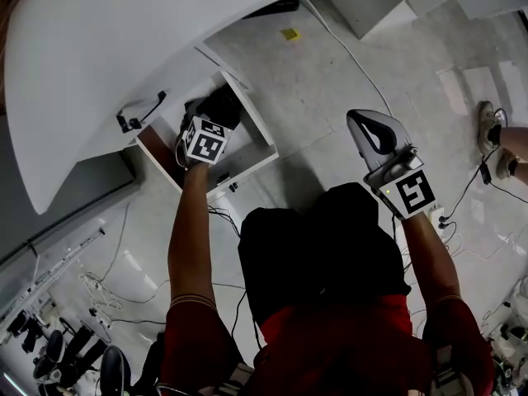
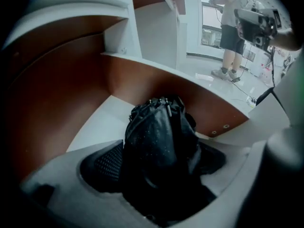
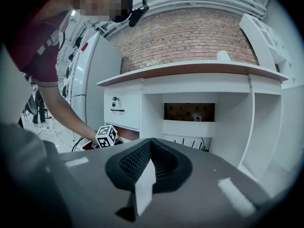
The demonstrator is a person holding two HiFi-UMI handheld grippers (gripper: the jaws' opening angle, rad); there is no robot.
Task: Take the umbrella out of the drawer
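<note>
A black folded umbrella (image 2: pixel 159 141) lies in the open drawer (image 2: pixel 71 89), which has brown walls and a white floor. My left gripper (image 2: pixel 156 179) reaches steeply down into it. Its jaws stand wide on either side of the umbrella, and a dark ribbed pad (image 2: pixel 104 165) shows beside the fabric. In the head view the umbrella (image 1: pixel 221 104) is a dark bundle just beyond the left gripper (image 1: pixel 210 122), inside the drawer (image 1: pixel 247 167). My right gripper (image 1: pixel 369 126) hangs over the floor to the right, away from the drawer. In its own view the right gripper (image 3: pixel 148 160) is shut and holds nothing.
The curved white desk top (image 1: pixel 124 40) overhangs the drawer. A second, closed drawer with a dark handle (image 3: pixel 122 110) sits under it. Cables and a power strip (image 1: pixel 437 217) lie on the floor. Another person (image 2: pixel 232 27) stands to the right; their feet (image 1: pixel 495 139) show.
</note>
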